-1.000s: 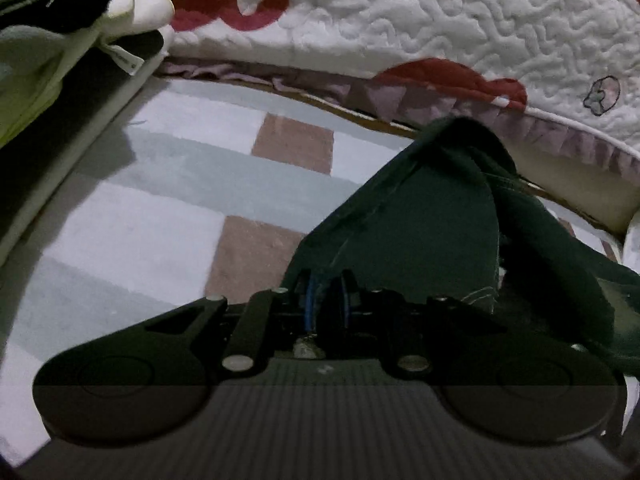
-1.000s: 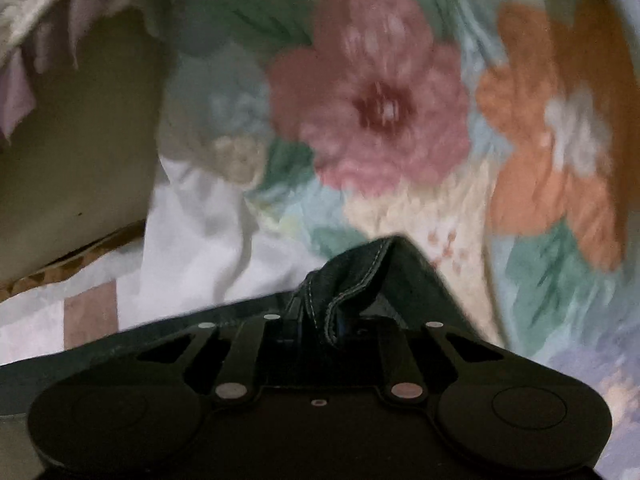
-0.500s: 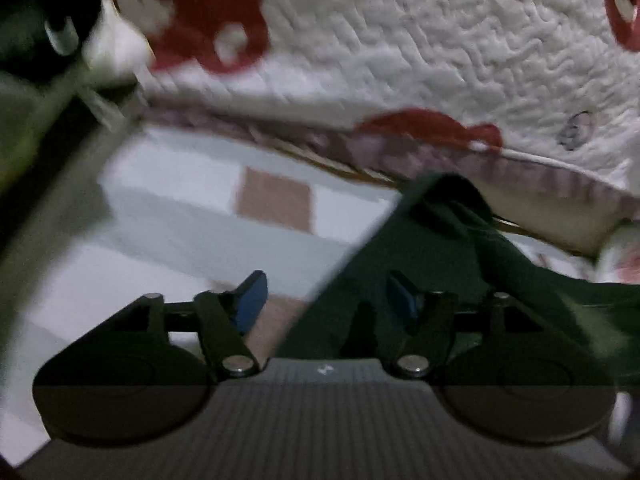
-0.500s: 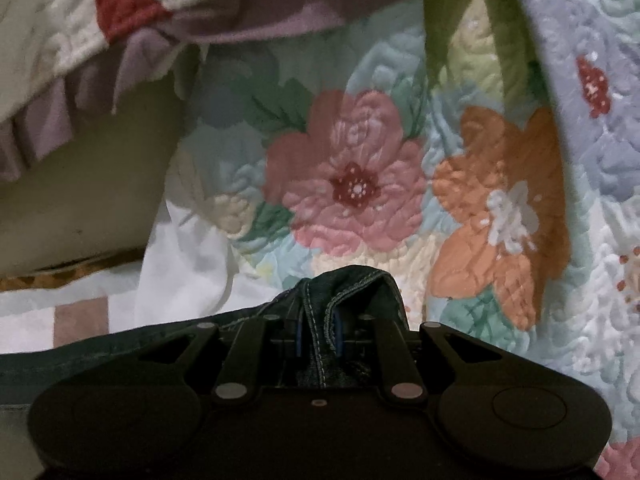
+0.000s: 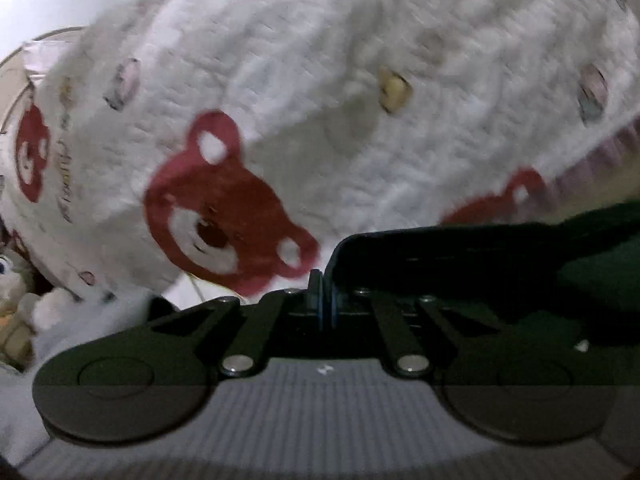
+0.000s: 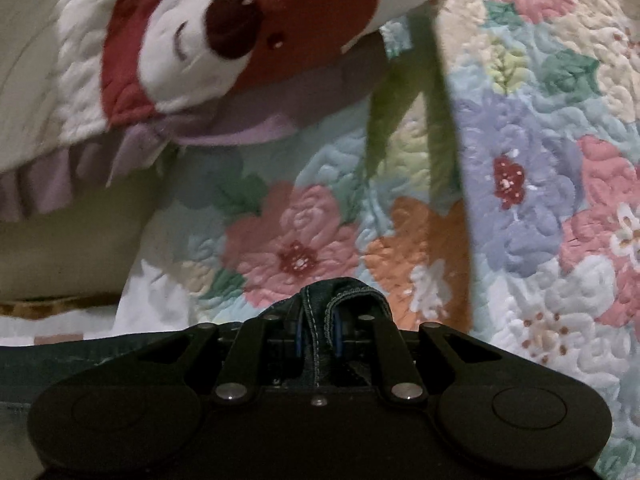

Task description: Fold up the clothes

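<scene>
While the bear quilt (image 5: pixel 320 92) fills nearly all of the left wrist view, white and puffy with red bear faces, it is blurred, so fine detail is lost. Over on the right wrist view the flower quilt (image 6: pixel 520 184) takes the stage, pink, orange and lilac blooms across the whole right side, with the bear quilt's lilac frill (image 6: pixel 80 168) drooping over its upper left corner. Now the garment (image 5: pixel 500 264), dark green, runs off to the right from the left gripper (image 5: pixel 324 300) as a taut band; in the right view its stitched hem bunches up just ahead of the right gripper (image 6: pixel 318 334) and a strip of it trails off low to the left. A checked sheet (image 6: pixel 52 334) peeks out at the left edge under that strip. Left gripper: blue pads pressed tight together, with the cloth's edge right against them, though I cannot tell whether it sits between them. Right gripper: clenched on the folded hem, seam running straight down between the pads. A small plush toy (image 5: pixel 12 276) peeks in at the far left edge.
</scene>
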